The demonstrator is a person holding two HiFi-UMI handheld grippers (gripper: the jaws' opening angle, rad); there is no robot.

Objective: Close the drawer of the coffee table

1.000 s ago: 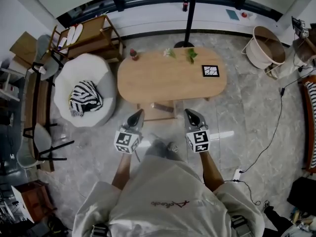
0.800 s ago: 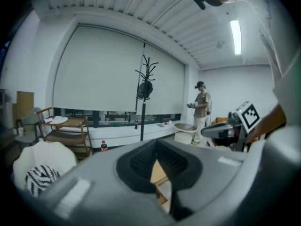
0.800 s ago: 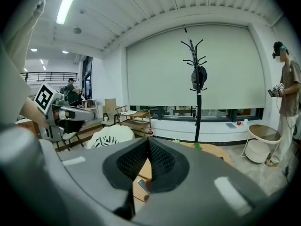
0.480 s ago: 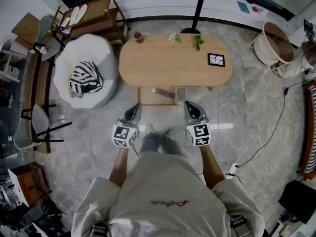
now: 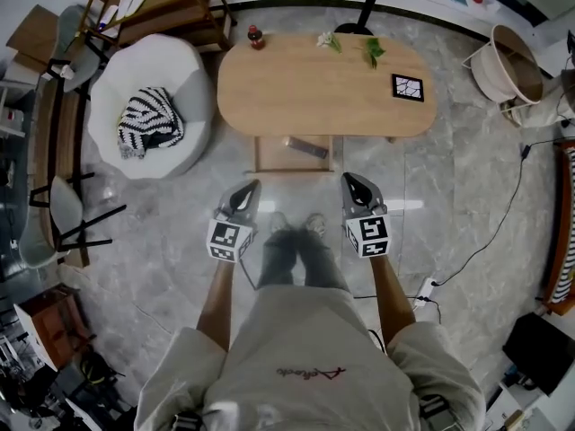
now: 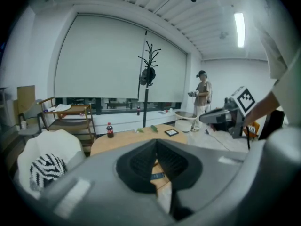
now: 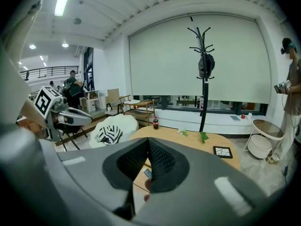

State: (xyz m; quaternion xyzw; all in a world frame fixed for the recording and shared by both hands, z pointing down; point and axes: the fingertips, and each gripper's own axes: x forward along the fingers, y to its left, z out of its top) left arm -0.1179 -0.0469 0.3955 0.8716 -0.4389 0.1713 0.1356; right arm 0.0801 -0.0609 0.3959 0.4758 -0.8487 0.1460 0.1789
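Note:
An oval wooden coffee table (image 5: 323, 83) stands ahead of me. Its drawer (image 5: 269, 155) is pulled out toward me from under the near edge, with a dark flat object (image 5: 308, 147) lying in it. My left gripper (image 5: 252, 188) and right gripper (image 5: 349, 180) are both shut and empty. They are held side by side just short of the drawer's front, one at each corner. In the left gripper view the shut jaws (image 6: 156, 143) point at the table (image 6: 122, 142). The right gripper's jaws (image 7: 148, 142) also point at the table (image 7: 193, 142), with the drawer (image 7: 139, 179) showing below them.
A white beanbag chair (image 5: 162, 74) with a striped cushion (image 5: 145, 133) sits left of the table. On the tabletop are a cola bottle (image 5: 256, 36), green leaves (image 5: 371, 52) and a black framed tile (image 5: 407, 87). A coat stand (image 5: 373, 3) rises behind; a cable (image 5: 503, 223) crosses the floor at right.
The table and drawer have slid up the head view. Both shut grippers, earlier flanking the drawer, now sit just short of its front and lower toward the floor.

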